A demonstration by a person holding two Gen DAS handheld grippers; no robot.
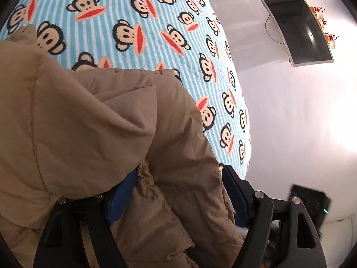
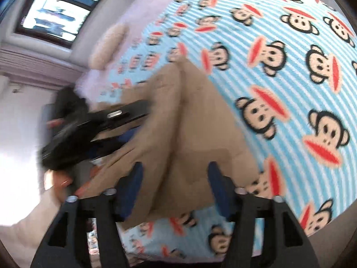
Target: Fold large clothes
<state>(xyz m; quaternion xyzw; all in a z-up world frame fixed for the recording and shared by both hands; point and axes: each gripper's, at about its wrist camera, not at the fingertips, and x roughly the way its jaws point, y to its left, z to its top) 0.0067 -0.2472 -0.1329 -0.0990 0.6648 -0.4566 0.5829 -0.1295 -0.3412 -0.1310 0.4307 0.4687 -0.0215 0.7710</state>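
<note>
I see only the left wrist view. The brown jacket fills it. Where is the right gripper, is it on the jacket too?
Observer: Yes. In the right wrist view the right gripper has a fold of the tan jacket between its blue pads, with the jaws apart.
Operator: Is my left gripper visible from there?
Observer: Yes, blurred, at the jacket's left edge.
Operator: What lies beyond the jacket on that side?
Observer: A pale pillow on the monkey-print bedcover, and a window behind it.

Jacket (image 1: 89, 134) on the bed sheet (image 1: 142, 33), television (image 1: 296, 25) on the wall right of the bed
</note>
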